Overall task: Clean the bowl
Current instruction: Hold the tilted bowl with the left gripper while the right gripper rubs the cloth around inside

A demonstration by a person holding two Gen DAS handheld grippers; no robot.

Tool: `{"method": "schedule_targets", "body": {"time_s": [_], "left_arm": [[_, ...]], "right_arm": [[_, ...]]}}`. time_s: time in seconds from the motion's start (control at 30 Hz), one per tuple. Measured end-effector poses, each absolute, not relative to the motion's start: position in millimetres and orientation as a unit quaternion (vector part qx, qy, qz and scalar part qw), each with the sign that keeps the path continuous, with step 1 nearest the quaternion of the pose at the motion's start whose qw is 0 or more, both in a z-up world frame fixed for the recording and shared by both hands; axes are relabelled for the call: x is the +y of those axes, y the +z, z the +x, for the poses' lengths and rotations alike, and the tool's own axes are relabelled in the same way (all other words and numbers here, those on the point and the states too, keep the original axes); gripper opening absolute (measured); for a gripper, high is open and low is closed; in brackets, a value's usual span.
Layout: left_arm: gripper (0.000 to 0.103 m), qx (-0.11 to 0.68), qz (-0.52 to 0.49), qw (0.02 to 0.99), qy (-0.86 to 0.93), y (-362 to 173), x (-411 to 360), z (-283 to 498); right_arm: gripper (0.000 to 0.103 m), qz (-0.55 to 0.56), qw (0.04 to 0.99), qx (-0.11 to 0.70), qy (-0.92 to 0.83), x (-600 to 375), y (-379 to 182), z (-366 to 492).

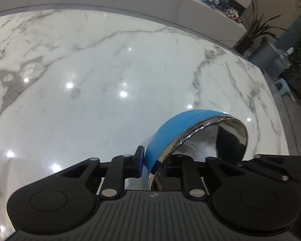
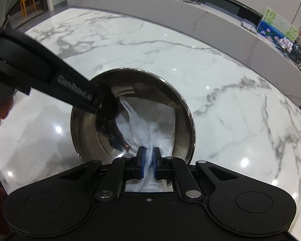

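— Marble everywhere: one big white tabletop (image 1: 90,70) with grey veins, and one long grey ledge (image 2: 190,14) curving behind it. What's on the table?

— One bowl (image 1: 166,132), blue outside and mirror steel inside. It's tipped up on its side over the near part of the table, held by its rim.

— Held by what?

— Two grippers, one for each of the person's hands. The left gripper (image 1: 150,160) has its jaws clamped on the bowl's rim, one finger against the blue wall, the other hidden inside the bowl.

— And the other?

— The right gripper (image 2: 148,160) has its jaws pinched tight on one white cloth (image 2: 146,128), which is bunched between the two blue pads (image 2: 141,160) and spread inside the bowl against the steel.

— Anything else?

— One yellow stool (image 2: 28,4) far off on the floor, one potted plant (image 1: 252,30) past the ledge's end.
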State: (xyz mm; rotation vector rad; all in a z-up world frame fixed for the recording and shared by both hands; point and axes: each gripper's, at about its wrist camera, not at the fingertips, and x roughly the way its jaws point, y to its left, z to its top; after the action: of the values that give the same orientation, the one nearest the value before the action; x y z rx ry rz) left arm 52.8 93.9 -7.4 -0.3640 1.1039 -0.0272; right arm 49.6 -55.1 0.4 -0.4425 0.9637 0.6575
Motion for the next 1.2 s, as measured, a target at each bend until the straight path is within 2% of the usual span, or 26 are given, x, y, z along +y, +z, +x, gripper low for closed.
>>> {"method": "schedule_targets", "body": {"time_s": [0.27,0.63,0.9,1.2], "left_arm": [[0.01,0.541,-0.234,0.807,-0.009,-19,111,66],[0.012,0.552,-0.253,0.795,-0.006,-28,121,75],[0.012,0.562,-0.244,0.79,-0.015,-25,121,74],[0.011,0.588,-0.183,0.787,-0.038,-19,103,69]], "right_arm": [[0.006,-0.225,0.807,0.451,0.307,-48,9,69],[0.006,-0.239,0.783,0.477,0.321,-22,-1,107],[0.006,-0.204,0.742,0.538,0.343,-21,-2,125],[0.006,-0.182,0.685,0.599,0.374,-32,-4,115]]}}
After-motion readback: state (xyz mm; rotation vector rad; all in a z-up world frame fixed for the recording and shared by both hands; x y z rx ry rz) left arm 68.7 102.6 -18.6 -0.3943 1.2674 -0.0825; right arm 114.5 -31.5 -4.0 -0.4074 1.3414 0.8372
